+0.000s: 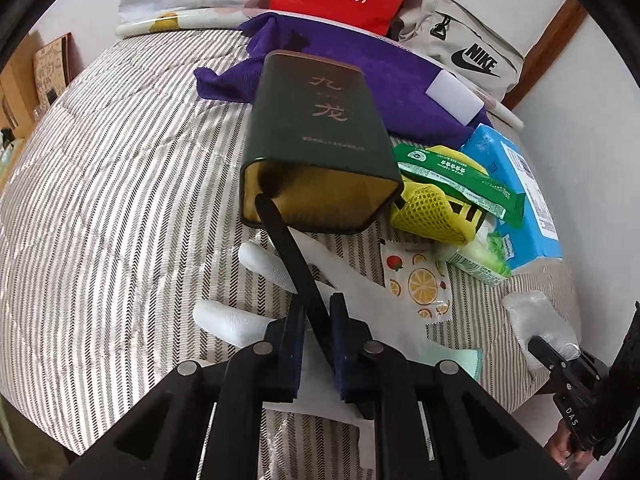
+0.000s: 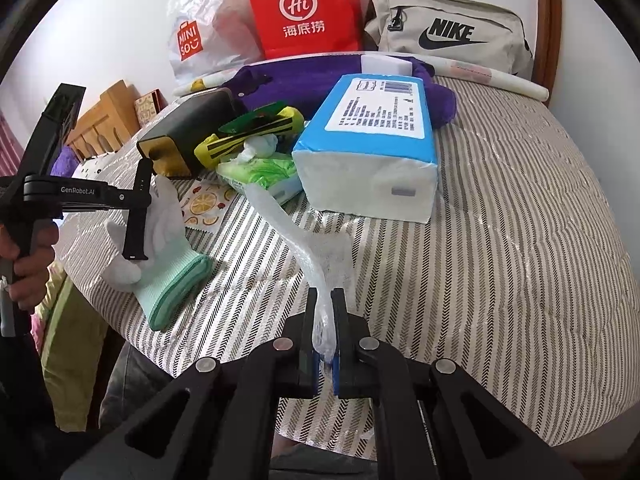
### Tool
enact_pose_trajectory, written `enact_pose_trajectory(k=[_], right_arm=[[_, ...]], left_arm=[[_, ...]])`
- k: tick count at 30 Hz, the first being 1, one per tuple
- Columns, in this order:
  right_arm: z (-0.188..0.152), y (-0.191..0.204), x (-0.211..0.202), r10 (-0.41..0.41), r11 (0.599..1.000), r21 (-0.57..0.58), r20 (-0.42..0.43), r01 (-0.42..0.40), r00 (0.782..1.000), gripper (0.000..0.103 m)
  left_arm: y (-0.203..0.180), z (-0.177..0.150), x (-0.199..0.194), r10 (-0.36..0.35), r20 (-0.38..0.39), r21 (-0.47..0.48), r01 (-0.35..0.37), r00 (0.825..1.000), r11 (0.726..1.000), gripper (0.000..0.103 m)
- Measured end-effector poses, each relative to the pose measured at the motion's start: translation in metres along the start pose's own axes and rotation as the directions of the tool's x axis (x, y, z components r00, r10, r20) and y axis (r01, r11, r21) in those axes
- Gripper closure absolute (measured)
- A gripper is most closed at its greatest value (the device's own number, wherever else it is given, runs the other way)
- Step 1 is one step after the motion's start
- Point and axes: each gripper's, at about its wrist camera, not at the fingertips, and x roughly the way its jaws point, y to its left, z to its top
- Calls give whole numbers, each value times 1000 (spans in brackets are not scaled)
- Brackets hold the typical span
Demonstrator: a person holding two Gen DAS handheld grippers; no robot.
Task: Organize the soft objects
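Striped bedding (image 2: 500,220) fills both my views. My right gripper (image 2: 324,320) is clamped on a crumpled strip of bubble wrap (image 2: 308,248), its long axis running up toward the tissue pack (image 2: 372,148). Only the right view shows my left gripper (image 1: 316,344) pinching the white glove (image 2: 160,236), mint cuff down, fingers up.

A lived-in home bedroom: a striped quilted bedspread (image 2: 500,208), and against the wall behind it a Haidilao bag (image 2: 308,8), Miniso bag (image 2: 200,28) and Nike pouch (image 2: 448,28).
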Motion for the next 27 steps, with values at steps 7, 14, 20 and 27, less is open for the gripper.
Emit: enact_pose_trajectory(k=[7,14,20,27], right_arm=[[-1,0,2,0,1000,-1,-7,0,1000,98],[-2,-1,6,-2,1000,-2,-19,2,1000,98],[-2,-2,7,1,1000,4,-16,-1,1000,98],[-3,-1,7,1,1000,1,-20,-1,1000,98]], left_arm=[[-2,-4,-8,-9,21,37,8,1000,999,87],[-10,-7,-5,-22,-7,61,23,1000,998,87],[-18,-15,-6,-36,-37,94,39,999,995,87],[-25,-6,4,-28,-24,74,30,999,997,87]])
